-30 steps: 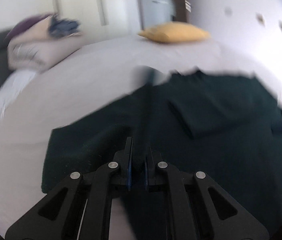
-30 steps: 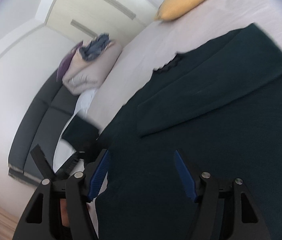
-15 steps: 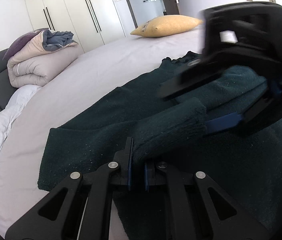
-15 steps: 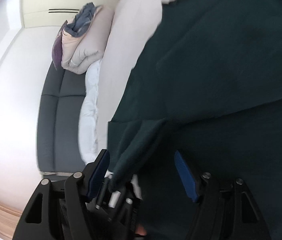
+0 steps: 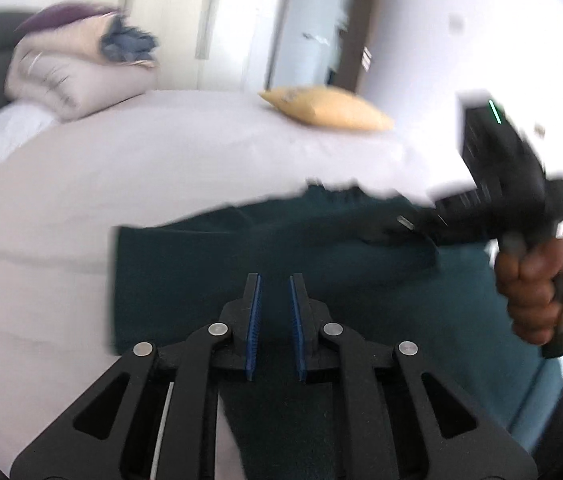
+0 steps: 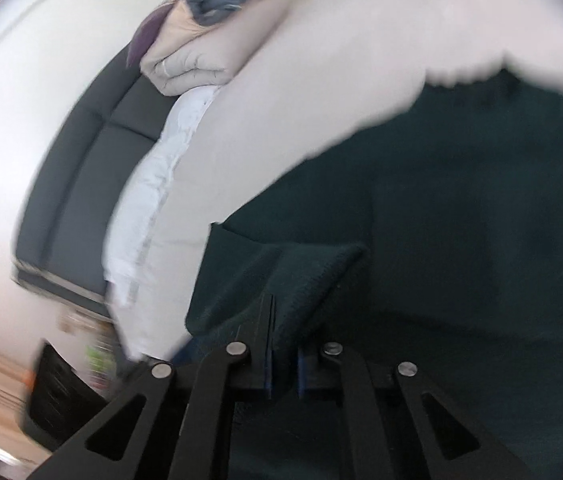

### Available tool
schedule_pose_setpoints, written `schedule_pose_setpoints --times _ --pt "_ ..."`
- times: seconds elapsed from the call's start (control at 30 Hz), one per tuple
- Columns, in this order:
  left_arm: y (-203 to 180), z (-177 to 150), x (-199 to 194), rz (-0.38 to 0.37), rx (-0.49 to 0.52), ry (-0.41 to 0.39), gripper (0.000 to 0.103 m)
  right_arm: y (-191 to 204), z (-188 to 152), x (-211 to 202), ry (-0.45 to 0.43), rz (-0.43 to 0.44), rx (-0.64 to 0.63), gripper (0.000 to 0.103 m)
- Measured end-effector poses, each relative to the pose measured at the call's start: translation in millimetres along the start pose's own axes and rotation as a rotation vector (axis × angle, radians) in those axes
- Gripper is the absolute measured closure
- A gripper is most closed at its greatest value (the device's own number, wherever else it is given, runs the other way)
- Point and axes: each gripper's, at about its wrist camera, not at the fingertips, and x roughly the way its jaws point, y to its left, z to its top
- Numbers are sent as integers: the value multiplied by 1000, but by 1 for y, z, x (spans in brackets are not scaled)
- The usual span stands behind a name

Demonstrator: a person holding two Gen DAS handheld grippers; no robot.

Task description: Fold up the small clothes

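The dark green garment (image 5: 209,264) is lying spread on the pale bed (image 5: 161,160), with one fold of cloth doubled over its middle. The right gripper (image 6: 281,344) is pinching a raised end of that cloth — jaws clamped on it — while the left gripper (image 5: 274,312) is hovering over the fabric, jaws apart and holding nothing. Folding looks only partway through; further folds are likely remaining.

dark teal fleece garment (image 5: 321,264) | spread flat on pale bed sheet | sleeve-like piece folded over its body | one raised fold (image 6: 305,280) lifted off the rest, pinched up
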Motion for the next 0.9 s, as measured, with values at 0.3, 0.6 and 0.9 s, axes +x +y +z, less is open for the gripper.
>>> schedule_pose_setpoints --times 0.3,0.6,0.9 --pt "115 38 15 32 -341 45 90 -92 12 -59 -68 -248 99 94" --pt "76 47 67 -24 -229 147 90 -125 11 -61 -58 -294 139 94" --pt "39 24 141 63 -115 334 90 -128 25 -47 -26 -336 101 94"
